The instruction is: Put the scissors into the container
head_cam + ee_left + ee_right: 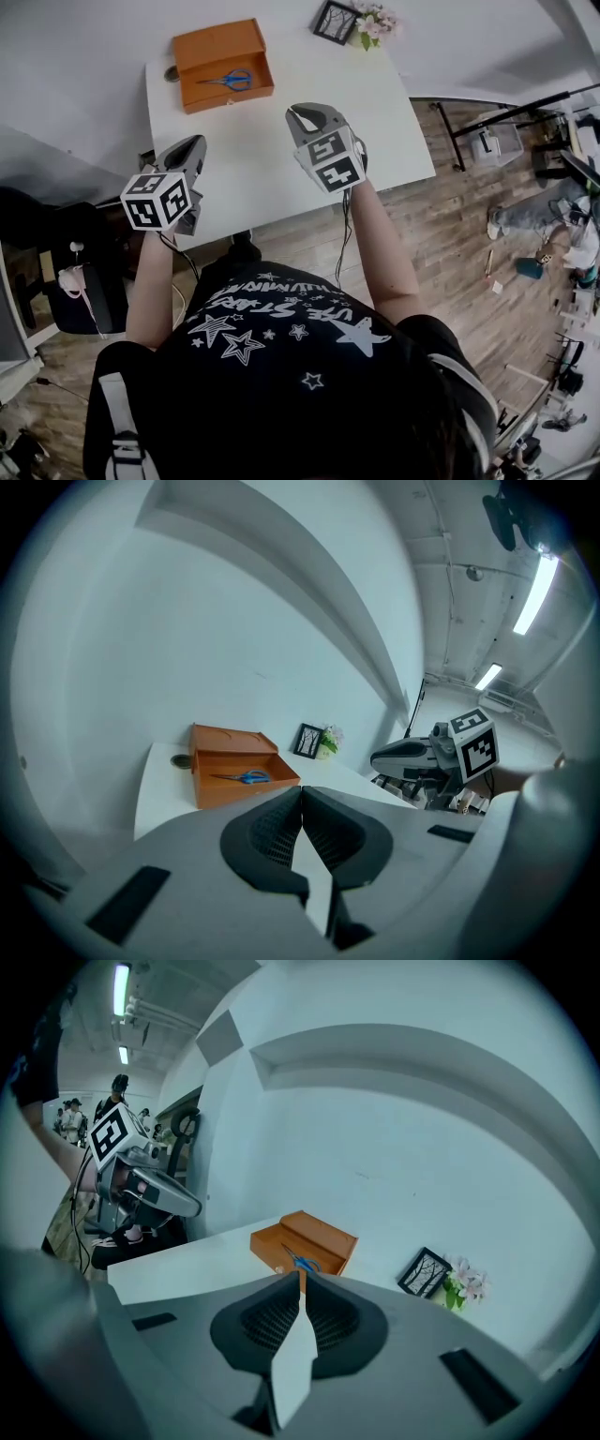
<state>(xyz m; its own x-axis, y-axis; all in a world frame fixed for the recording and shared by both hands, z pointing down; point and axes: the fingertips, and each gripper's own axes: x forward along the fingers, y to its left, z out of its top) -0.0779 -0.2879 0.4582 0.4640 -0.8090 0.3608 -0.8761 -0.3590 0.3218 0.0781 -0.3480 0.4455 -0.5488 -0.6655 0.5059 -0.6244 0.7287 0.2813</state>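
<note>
Already scissors inside orange container; picture frame nearby.

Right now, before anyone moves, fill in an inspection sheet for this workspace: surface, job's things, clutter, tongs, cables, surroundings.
Surface: white rectangular table.
Job's things: blue-handled scissors lie inside open orange box, far left corner.
Clutter: black picture frame, pink flowers, dark round object beside box.
Tongs: left tongs, right tongs both shut, empty.
Cables: black cable hangs from right tongs.
Surroundings: wooden floor, distant people.
</note>
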